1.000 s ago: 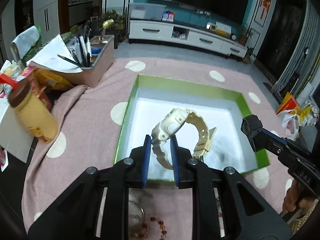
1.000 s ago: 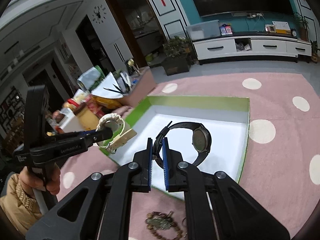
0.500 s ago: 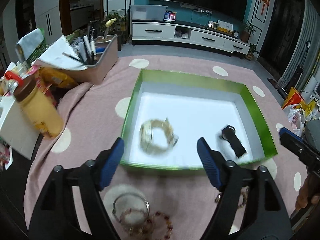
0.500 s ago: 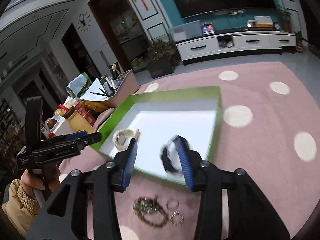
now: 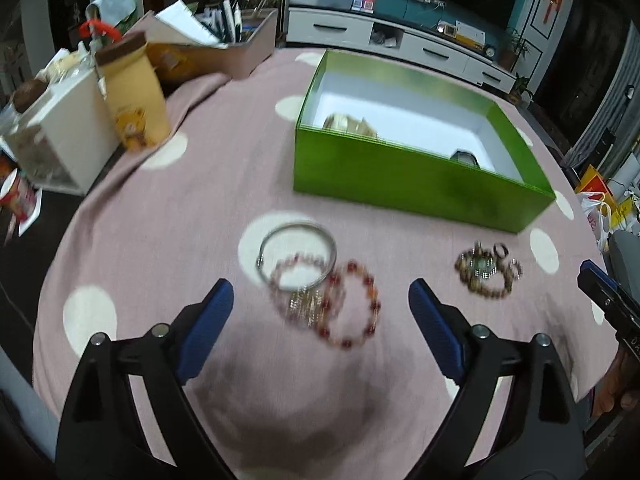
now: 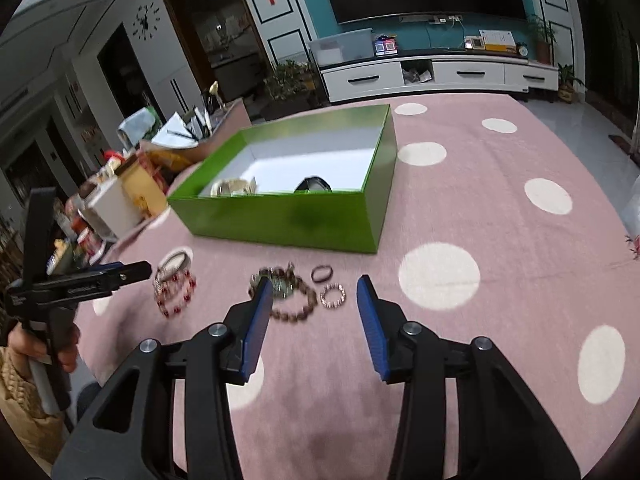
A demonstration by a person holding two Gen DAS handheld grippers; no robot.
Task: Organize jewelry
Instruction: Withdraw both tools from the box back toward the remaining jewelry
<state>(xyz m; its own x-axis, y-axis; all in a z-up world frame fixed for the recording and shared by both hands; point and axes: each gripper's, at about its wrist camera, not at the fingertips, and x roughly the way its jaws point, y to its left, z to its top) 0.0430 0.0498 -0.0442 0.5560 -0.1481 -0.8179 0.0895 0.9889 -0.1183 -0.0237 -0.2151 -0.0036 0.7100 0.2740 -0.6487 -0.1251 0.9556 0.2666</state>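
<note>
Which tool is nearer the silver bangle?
Left. The left tool hangs open just short of the silver bangle; the right tool sits over the brown bead pile, further right.

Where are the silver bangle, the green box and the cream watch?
silver bangle (image 5: 280, 230): left wrist view, on its far rim.
green box (image 5: 400, 176): left wrist view, on its near outer wall.
cream watch (image 6: 232, 188): right wrist view, on the part showing above the box wall.

You cannot read any text here. The gripper body (image 6: 76, 286) at the left of the right wrist view carries a pale printed line, but it is too blurred. The small boxes (image 6: 386, 46) on the TV cabinet (image 6: 440, 74) are also illegible.
</note>
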